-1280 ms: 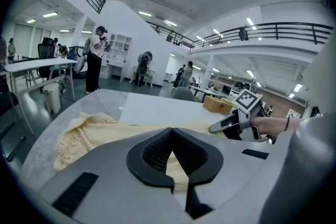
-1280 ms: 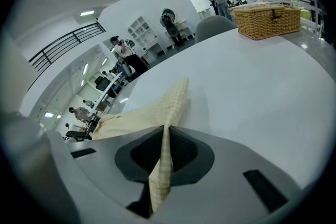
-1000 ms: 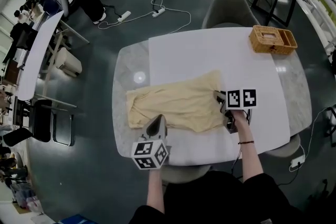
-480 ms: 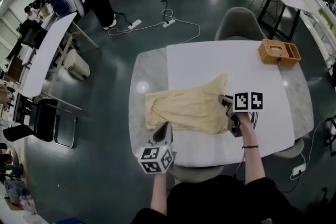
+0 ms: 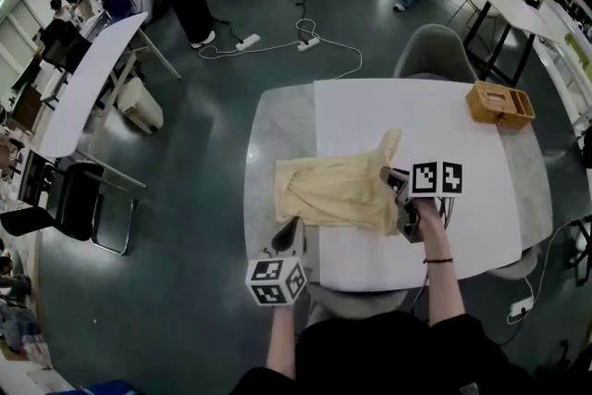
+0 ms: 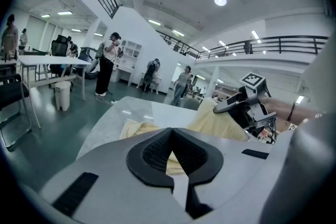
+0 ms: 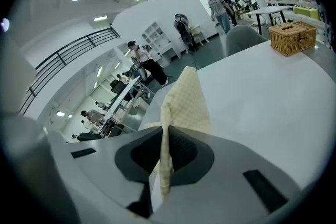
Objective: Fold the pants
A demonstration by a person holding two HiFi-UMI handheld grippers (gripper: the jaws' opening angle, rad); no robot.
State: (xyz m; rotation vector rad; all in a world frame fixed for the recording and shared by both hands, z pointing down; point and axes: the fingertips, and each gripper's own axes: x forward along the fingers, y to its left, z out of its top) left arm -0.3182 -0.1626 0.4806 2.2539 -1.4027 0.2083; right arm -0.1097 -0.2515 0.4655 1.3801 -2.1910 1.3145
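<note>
Pale yellow pants (image 5: 335, 191) lie rumpled on the white table (image 5: 453, 139), toward its left half. Right gripper (image 5: 389, 178) is clamped on the pants' right-hand end, with cloth pinched flat between the pads and a peak of fabric standing up past the jaws. Left gripper (image 5: 293, 227) is at the near left corner of the pants, jaws drawn together at the tips with a sliver of yellow cloth caught between them. Wicker basket (image 5: 499, 104) sits at the table's far right corner, well apart from the pants. People stand on the dark floor beyond.
</note>
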